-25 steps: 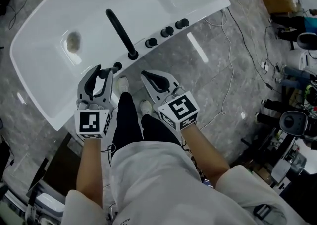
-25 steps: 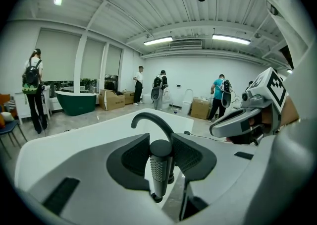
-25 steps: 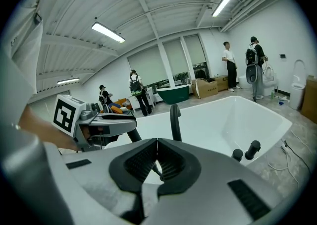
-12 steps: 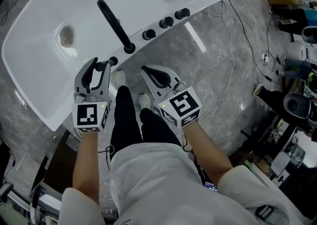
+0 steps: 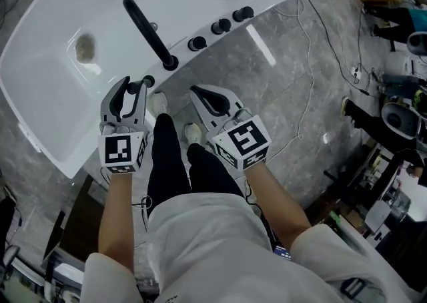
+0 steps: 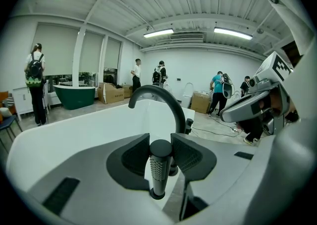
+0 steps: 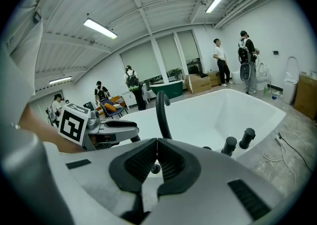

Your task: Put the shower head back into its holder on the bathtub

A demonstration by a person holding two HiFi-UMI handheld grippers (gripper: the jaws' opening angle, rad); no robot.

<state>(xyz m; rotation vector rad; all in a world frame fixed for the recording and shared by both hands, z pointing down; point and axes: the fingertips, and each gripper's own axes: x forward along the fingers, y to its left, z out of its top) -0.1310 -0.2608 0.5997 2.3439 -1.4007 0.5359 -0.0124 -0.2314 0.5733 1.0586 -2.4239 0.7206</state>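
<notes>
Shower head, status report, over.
Left gripper shut on shower head, upright at bathtub rim near spout. Right gripper shut, empty. Seated in holder: cannot tell. Nothing blocking.

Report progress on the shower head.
Done: the left gripper holds the shower head upright over the tub rim. In hand: its lower end meets a dark ring, likely the holder; whether it is seated can't be told. Left: seat it fully and let go. The right gripper is shut and empty.
</notes>
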